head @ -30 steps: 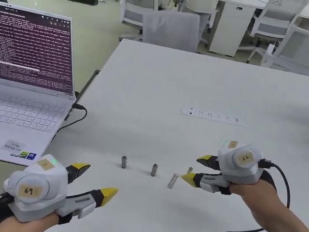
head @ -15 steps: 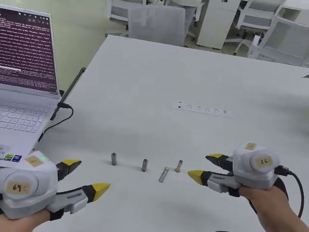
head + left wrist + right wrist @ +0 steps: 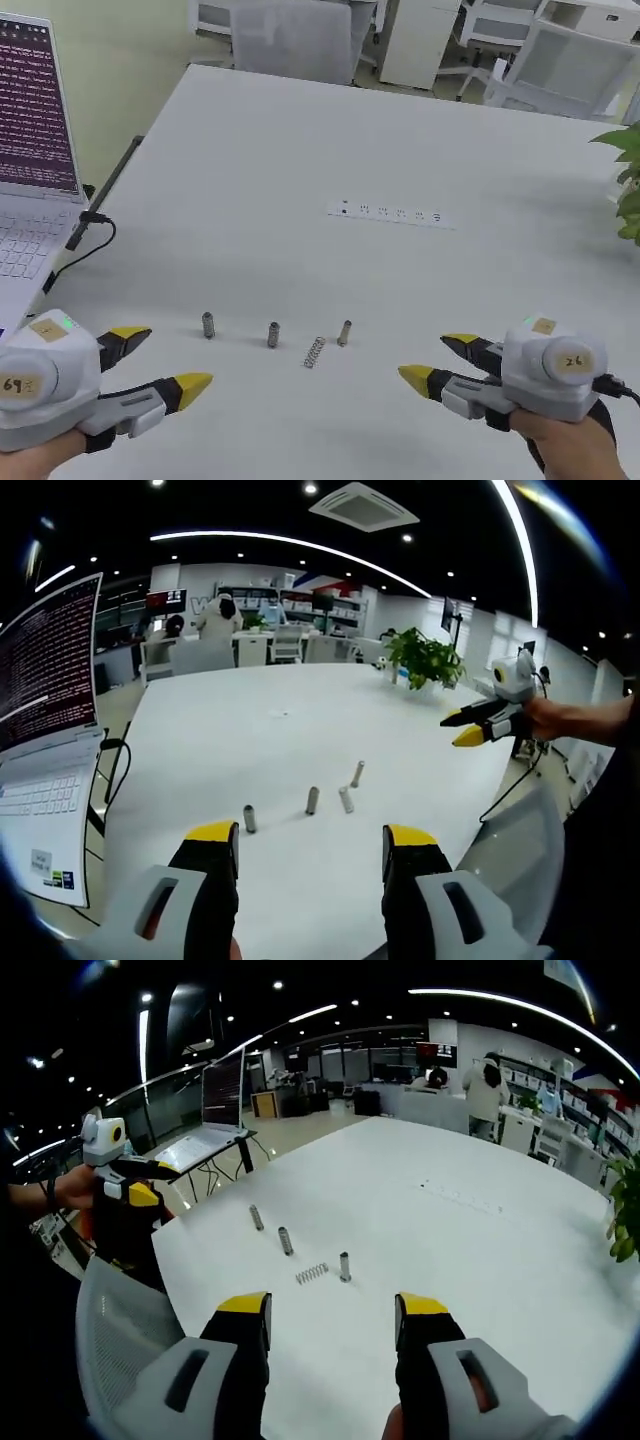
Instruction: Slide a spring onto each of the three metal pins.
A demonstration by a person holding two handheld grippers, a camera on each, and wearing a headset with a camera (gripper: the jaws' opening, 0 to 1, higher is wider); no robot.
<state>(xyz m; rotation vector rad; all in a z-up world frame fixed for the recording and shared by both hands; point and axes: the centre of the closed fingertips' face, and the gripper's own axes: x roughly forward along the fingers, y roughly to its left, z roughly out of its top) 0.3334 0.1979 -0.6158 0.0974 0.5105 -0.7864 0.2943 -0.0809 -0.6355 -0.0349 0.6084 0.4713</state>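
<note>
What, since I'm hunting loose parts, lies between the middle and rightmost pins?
A loose spring, lying on the table, seen in the head view.

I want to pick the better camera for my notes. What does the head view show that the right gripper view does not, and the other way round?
Head view adds: the right gripper seen from outside, its fingers apart, and the black cable at the laptop.
Right gripper view adds: ceiling lights, a person far in the background, and a grey chair back close by.
Both share: the three pins, the loose spring lying flat, the left gripper, the laptop and the power strip.
</note>
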